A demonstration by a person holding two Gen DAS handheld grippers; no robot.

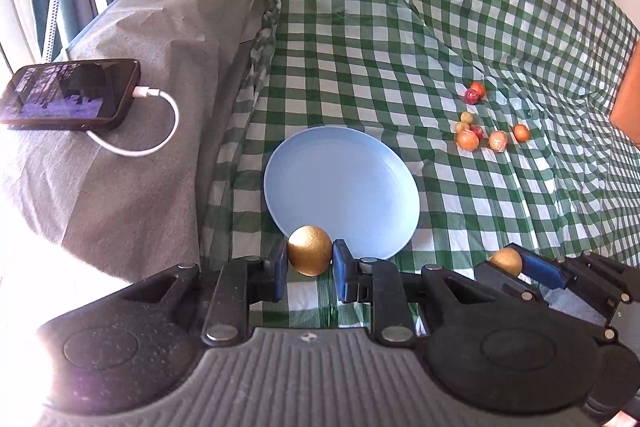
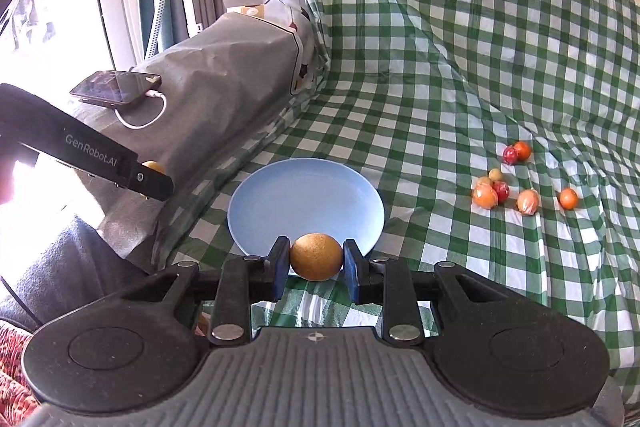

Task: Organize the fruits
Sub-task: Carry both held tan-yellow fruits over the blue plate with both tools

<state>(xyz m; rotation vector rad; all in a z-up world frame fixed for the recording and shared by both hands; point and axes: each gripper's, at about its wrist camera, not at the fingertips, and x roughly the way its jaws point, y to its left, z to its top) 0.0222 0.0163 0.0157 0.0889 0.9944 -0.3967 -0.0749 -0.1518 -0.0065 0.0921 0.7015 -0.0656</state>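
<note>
My left gripper (image 1: 310, 259) is shut on a golden-brown round fruit (image 1: 309, 250) just above the near rim of a light blue plate (image 1: 344, 183). My right gripper (image 2: 316, 261) is shut on a second golden-brown fruit (image 2: 316, 257) at the near rim of the same plate (image 2: 306, 199). The right gripper also shows in the left wrist view (image 1: 508, 267), to the right of the left one. The plate holds nothing. A cluster of several small orange, red and yellow fruits (image 1: 480, 135) (image 2: 504, 191) lies on the green checked cloth, right of the plate.
A grey covered block (image 1: 132, 131) stands left of the plate, with a phone (image 1: 68, 95) on a white charging cable on top. The checked cloth (image 2: 440, 67) rises at the back. An orange object (image 1: 628, 99) is at the right edge.
</note>
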